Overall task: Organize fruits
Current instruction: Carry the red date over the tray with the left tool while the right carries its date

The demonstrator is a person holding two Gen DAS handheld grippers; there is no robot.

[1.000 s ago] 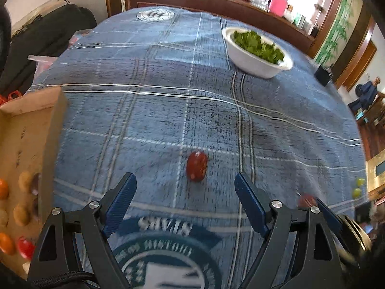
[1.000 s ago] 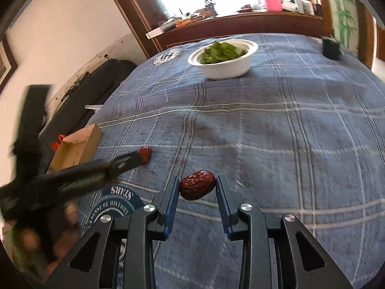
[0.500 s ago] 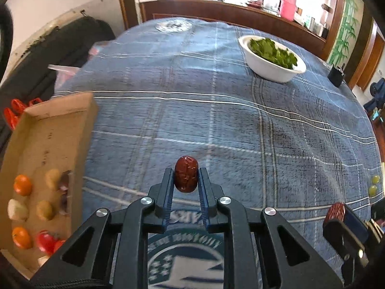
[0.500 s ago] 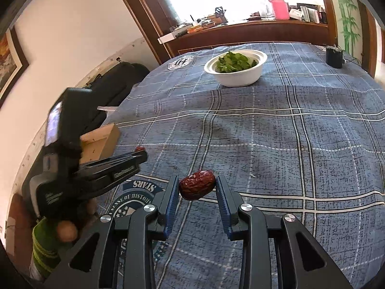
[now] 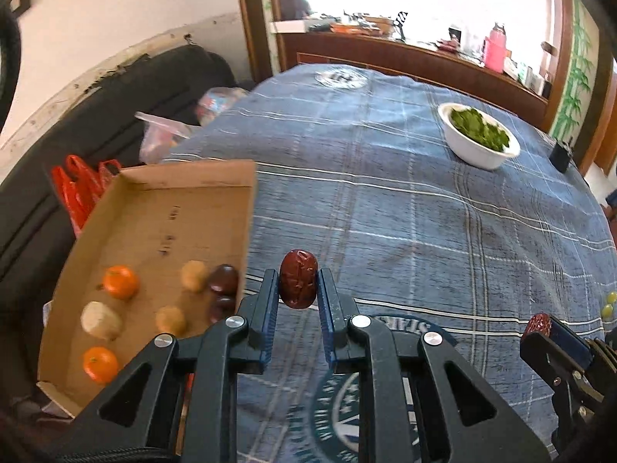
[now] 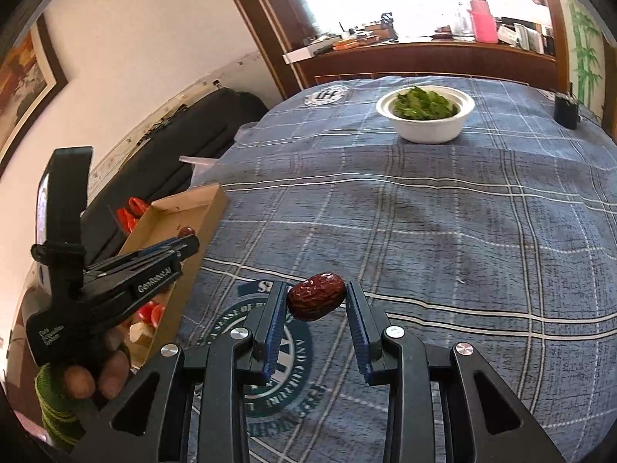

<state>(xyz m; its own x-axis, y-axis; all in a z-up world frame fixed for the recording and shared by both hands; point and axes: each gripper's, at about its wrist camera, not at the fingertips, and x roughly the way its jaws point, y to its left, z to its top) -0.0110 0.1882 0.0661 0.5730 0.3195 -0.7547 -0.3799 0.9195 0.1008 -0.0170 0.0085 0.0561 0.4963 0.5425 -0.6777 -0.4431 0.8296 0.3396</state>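
Left wrist view first: the shallow brown cardboard tray [image 5: 162,216] sits at the table's left edge, holding small orange citrus fruits [image 5: 120,282], pale tan round fruits [image 5: 101,319] and dark reddish-brown ones [image 5: 223,278]. Just right of its wall, the left gripper [image 5: 297,289] pinches a wrinkled dark-red jujube date [image 5: 298,284] upright between its blue pads, above the blue plaid tablecloth [image 5: 385,208]. Farther right, the right gripper [image 6: 316,301] holds a second wrinkled red date [image 6: 316,296] lying crosswise — its left pad touches, while the right pad's contact is hard to judge. To place well, carry the left date over the wall, lower it beside the dark fruits, and part the fingers only when it is low — round fruit will likely roll.
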